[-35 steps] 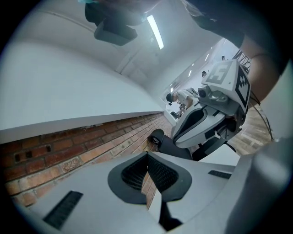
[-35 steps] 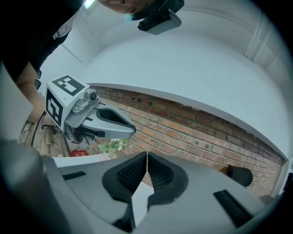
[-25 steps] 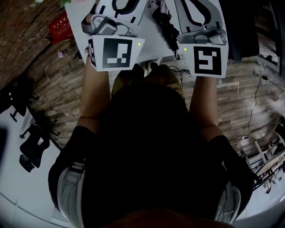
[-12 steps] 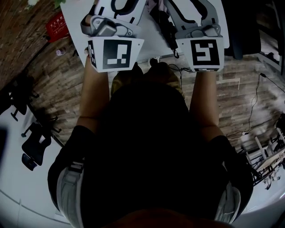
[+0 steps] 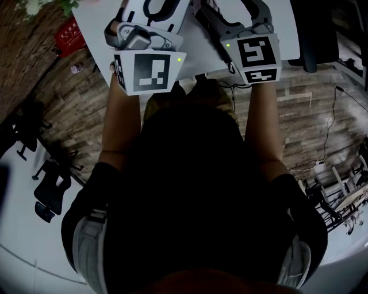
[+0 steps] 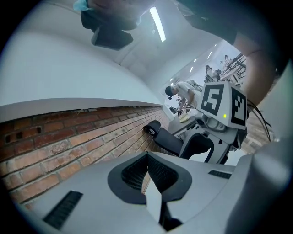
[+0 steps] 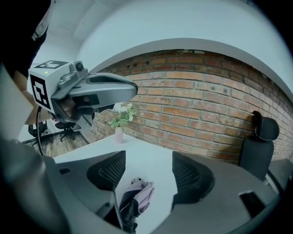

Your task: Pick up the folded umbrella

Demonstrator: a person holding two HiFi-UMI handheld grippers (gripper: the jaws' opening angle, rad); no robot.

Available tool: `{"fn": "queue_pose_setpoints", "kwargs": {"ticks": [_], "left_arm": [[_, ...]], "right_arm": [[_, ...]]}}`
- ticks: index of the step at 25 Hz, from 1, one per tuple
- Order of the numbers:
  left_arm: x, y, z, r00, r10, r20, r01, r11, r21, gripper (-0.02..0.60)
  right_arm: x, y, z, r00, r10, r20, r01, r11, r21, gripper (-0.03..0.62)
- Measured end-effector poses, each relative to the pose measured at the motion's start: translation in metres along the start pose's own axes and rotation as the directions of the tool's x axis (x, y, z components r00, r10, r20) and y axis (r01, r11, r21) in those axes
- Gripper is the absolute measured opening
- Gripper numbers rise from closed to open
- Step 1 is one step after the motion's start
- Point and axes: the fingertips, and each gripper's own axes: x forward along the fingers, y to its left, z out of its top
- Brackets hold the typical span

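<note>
The folded umbrella [image 7: 136, 201], dark with pale lilac folds, lies on the white table [image 7: 151, 160]. My right gripper [image 7: 147, 167] hangs just above it, tipped down. Its jaws are opening and stand on either side of the umbrella without touching it. In the head view the umbrella [image 5: 206, 20] is a dark strip beside my right gripper [image 5: 246, 11], partly hidden by it. My left gripper [image 6: 147, 155] is held level off to the left of the umbrella, its pads meeting at the tips with nothing between them. From above, my left gripper [image 5: 154, 7] is over the table's near part.
A small vase of flowers [image 7: 120, 121] stands at the table's far side by the brick wall [image 7: 197, 100]. A black office chair [image 7: 258, 137] is at the right. On the wooden floor are a red box [image 5: 69, 34] and more chairs [image 5: 46, 195].
My right gripper has moved out over the table towards the umbrella, and its marker cube has tilted and shifted left. The left gripper has barely shifted.
</note>
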Motion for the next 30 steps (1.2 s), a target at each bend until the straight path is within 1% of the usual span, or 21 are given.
{"fn": "queue_pose_setpoints", "kwargs": {"ticks": [4, 10, 18, 25, 30], "left_arm": [[0.0, 0.003, -0.007, 1.0, -0.012, 0.002, 0.012, 1.0, -0.012, 0.012], [0.002, 0.0, -0.014, 0.999, -0.042, 0.015, 0.042, 0.998, -0.039, 0.012], [0.007, -0.007, -0.032, 0.997, -0.082, 0.014, 0.083, 0.994, -0.065, 0.012], [0.013, -0.011, -0.045, 0.995, -0.1, 0.007, 0.1, 0.992, -0.079, 0.012], [0.016, -0.015, -0.059, 0.993, -0.115, -0.012, 0.113, 0.988, -0.101, 0.012]], "right_arm": [[0.014, 0.007, -0.012, 0.999, 0.015, -0.05, -0.013, 0.999, 0.031, 0.36], [0.029, 0.014, -0.038, 0.987, 0.025, -0.158, -0.017, 0.998, 0.054, 0.403], [0.047, 0.018, -0.069, 0.969, 0.022, -0.247, 0.002, 0.995, 0.097, 0.414], [0.059, 0.02, -0.096, 0.949, 0.029, -0.314, 0.009, 0.993, 0.121, 0.42], [0.069, 0.026, -0.122, 0.923, 0.062, -0.38, -0.004, 0.988, 0.154, 0.433]]}}
